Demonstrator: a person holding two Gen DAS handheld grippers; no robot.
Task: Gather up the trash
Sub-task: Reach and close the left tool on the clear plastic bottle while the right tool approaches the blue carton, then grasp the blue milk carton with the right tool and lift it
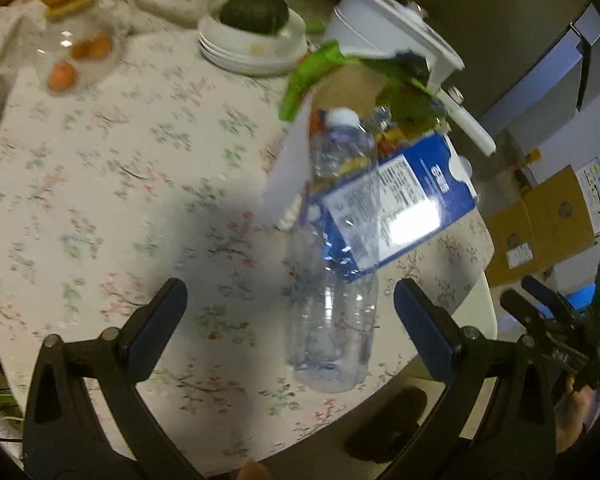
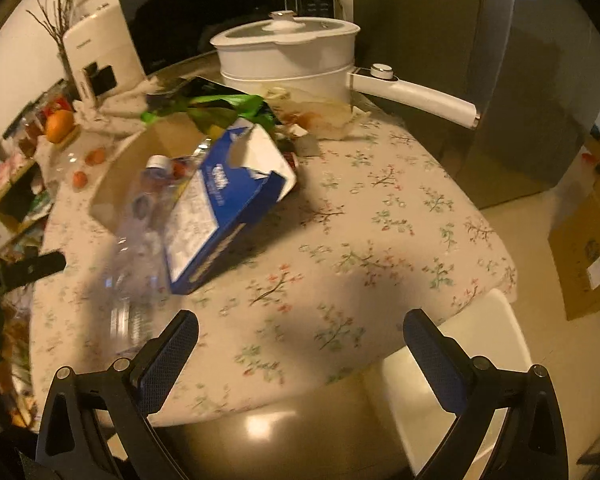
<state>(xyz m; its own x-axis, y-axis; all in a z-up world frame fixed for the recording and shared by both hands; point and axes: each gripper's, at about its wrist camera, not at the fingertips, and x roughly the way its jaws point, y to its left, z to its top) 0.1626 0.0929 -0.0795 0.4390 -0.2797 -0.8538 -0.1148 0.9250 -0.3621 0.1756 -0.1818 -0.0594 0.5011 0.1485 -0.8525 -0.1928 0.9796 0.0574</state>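
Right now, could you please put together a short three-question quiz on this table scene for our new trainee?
1. True or false: the left gripper is shut on the clear plastic bottle.
2. Multiple choice: what lies partly across the bottle? A) a blue and white carton B) a metal spoon C) a red towel
3. Fill in: the white pot stands at the far side of the table and carries a ____ on top.

Key
1. False: both of its fingers stand wide apart, one either side of the bottle, gripping nothing.
2. A
3. lid
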